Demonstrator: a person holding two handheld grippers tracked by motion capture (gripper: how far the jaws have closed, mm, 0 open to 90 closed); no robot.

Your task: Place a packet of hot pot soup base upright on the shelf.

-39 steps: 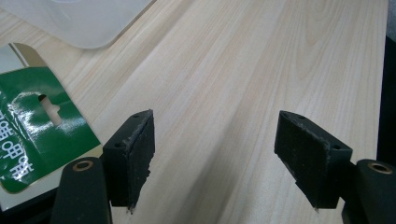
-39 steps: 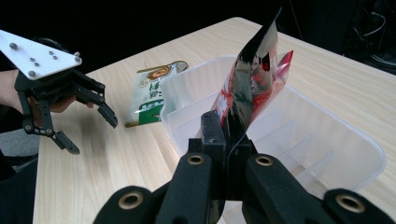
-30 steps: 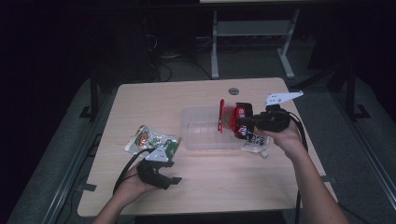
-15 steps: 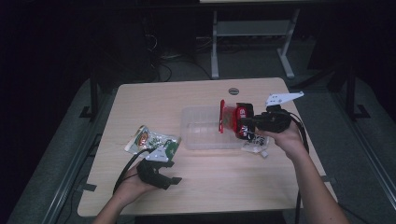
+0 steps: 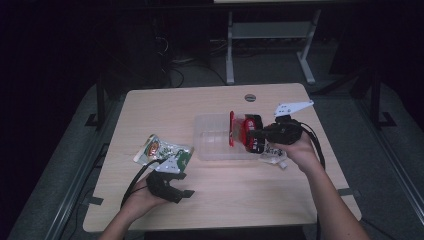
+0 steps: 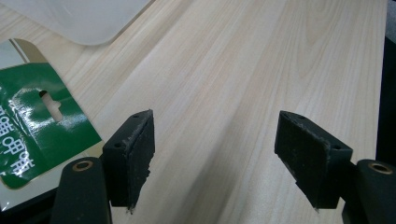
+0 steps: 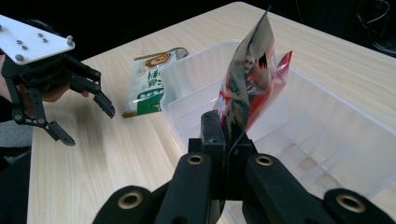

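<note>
1. Right gripper view: my right gripper (image 7: 224, 135) has its jaws pinched on the lower edge of the red snack pouch (image 7: 252, 79), which stands upright over the clear plastic bin (image 7: 327, 135).
2. Pouch looks light, thin and floppy, with a glossy, likely slick film. An edge pinch near the seam seems right; a grip on the body would crush the contents.
3. High view: my left gripper (image 5: 172, 187) rests on the tabletop (image 5: 240, 195), jaws spread, nothing between them.
4. Green snack pouch (image 5: 162, 150) lies flat just beside the left gripper; I'd take it by the hang-hole edge.
</note>
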